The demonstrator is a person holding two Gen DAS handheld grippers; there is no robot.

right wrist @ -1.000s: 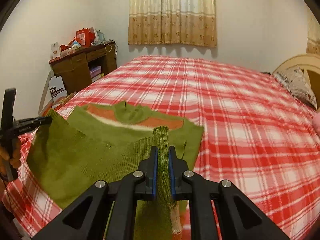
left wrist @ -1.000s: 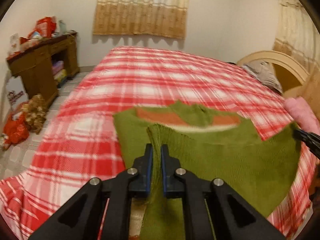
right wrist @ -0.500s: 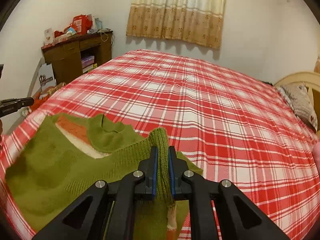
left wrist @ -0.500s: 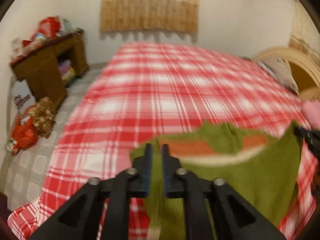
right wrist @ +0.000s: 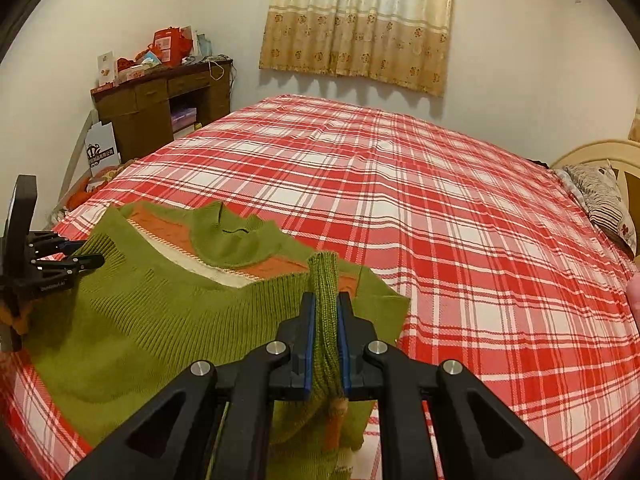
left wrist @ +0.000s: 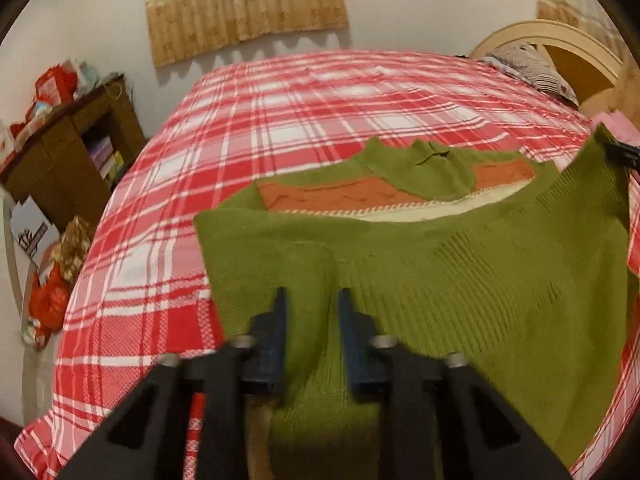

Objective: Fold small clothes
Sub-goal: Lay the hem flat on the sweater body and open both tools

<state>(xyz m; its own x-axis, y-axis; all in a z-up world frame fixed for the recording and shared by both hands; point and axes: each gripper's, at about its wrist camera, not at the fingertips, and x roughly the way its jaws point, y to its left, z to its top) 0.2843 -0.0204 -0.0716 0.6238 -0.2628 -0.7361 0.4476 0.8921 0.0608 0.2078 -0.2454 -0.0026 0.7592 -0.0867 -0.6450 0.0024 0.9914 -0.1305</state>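
Desk: a dark wooden desk (right wrist: 152, 104) stands against the wall left of the bed, its top crowded with red boxes and packets.

Left gripper: the left gripper (left wrist: 310, 296) sits at the left edge of the sweater. Its jaws have just been closing and now clamp a bunched fold of green knit between the blue pads. From the right wrist it shows at the far left, fingers on the sweater's edge.

Sweater: a green knit sweater (right wrist: 140, 320) with an orange and cream band under the collar lies on the near part of the bed. The collar end rests flat on the cover. The ribbed edge nearer the cameras is stretched between the two grippers.

Right gripper: the right gripper (right wrist: 324, 300) is closed on a ridge of ribbed green knit that stands up between its pads, at the sweater's right edge. From the left wrist only its dark tip shows, at the far right.

Bed: a red and white plaid cover (right wrist: 440, 220) spreads smooth across the whole bed.

Curtain: a beige patterned curtain (right wrist: 356, 20) hangs on the wall behind the bed.

Pillow: a striped pillow (right wrist: 604, 196) leans against the cream headboard (left wrist: 560, 40) at the right.
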